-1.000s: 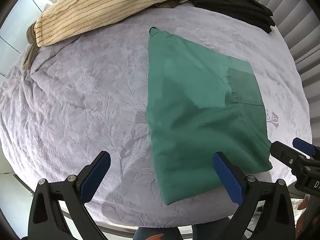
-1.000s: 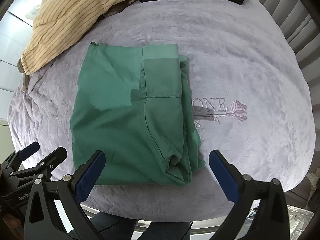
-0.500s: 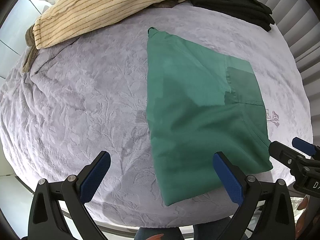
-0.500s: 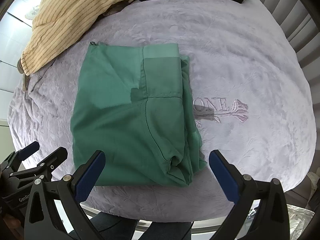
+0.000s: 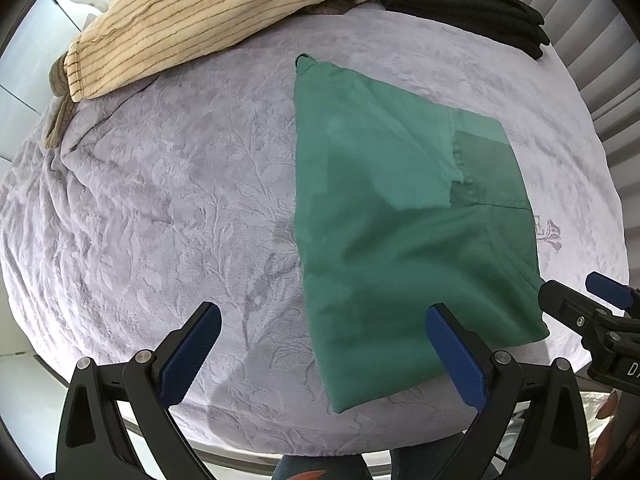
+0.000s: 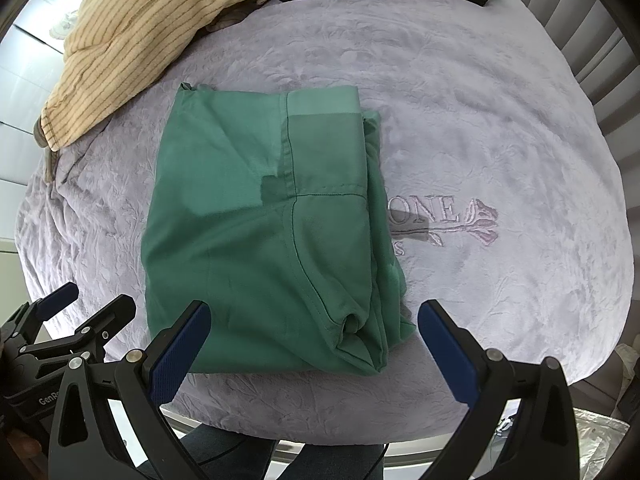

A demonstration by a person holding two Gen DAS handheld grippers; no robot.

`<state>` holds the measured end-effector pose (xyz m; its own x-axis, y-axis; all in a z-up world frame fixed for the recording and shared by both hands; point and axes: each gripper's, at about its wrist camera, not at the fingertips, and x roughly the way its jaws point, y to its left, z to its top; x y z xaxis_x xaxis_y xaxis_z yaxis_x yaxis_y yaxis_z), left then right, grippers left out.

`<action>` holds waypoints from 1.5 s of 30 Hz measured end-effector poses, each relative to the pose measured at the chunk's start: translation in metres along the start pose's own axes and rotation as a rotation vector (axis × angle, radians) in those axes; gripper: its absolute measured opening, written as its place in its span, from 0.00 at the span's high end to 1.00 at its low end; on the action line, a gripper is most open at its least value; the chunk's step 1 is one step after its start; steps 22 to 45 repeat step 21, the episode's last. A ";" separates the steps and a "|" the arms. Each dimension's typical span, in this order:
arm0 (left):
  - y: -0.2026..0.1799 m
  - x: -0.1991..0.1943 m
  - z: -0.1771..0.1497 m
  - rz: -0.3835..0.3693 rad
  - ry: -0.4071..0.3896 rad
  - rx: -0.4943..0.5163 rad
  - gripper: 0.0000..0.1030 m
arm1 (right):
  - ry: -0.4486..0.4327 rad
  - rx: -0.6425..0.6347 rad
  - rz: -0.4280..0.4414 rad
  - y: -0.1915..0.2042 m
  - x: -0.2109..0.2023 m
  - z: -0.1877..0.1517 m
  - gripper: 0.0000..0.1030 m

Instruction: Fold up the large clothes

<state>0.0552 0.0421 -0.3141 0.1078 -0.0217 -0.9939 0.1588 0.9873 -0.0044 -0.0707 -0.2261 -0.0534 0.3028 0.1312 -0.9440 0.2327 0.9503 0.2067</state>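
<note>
Right wrist view: green garment (image 6: 256, 240) folded, flat on lavender blanket (image 6: 500, 128). My right gripper (image 6: 312, 340) and left gripper (image 5: 324, 352) hover, jaws wide, empty. Risk: grabbing only top layer at bunched right edge, fold unravels.

Embroidered lettering (image 6: 434, 212) on lavender blanket (image 6: 500, 120): left part covered by green garment (image 6: 260, 240) | striped cloth (image 5: 224, 12) beyond garment: cut off at top edge | black clothes (image 5: 472, 4): likewise cut off
</note>
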 end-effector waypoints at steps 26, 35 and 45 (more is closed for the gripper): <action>-0.003 0.002 0.005 0.011 -0.004 0.008 0.00 | 0.019 -0.001 0.005 -0.004 0.007 0.004 0.00; -0.003 0.002 0.005 0.011 -0.004 0.008 0.00 | 0.019 -0.001 0.005 -0.004 0.007 0.004 0.00; -0.003 0.002 0.005 0.011 -0.004 0.008 0.00 | 0.019 -0.001 0.005 -0.004 0.007 0.004 0.00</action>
